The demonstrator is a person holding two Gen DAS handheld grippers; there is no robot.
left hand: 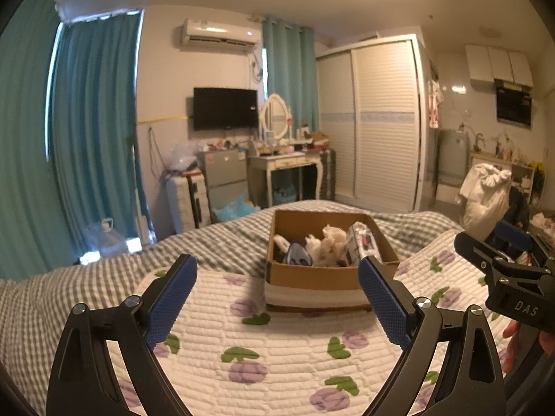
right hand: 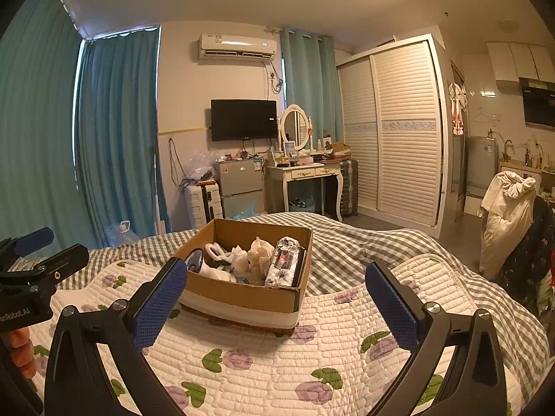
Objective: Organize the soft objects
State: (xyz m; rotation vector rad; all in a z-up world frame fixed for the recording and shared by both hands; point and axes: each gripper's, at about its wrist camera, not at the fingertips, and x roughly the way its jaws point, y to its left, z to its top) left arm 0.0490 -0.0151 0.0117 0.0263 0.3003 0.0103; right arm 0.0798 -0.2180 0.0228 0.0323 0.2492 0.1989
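A brown cardboard box sits on the flowered quilt of the bed; it also shows in the right wrist view. Inside lie soft things: a cream plush toy, a dark blue-grey item and a patterned pouch, seen too in the right wrist view. My left gripper is open and empty, just short of the box. My right gripper is open and empty, near the box's right corner. The right gripper also shows at the left wrist view's right edge.
A grey checked blanket covers the bed beyond the quilt. Past the bed stand a dressing table, a small fridge, a suitcase and a sliding wardrobe. A chair with white clothes stands at right.
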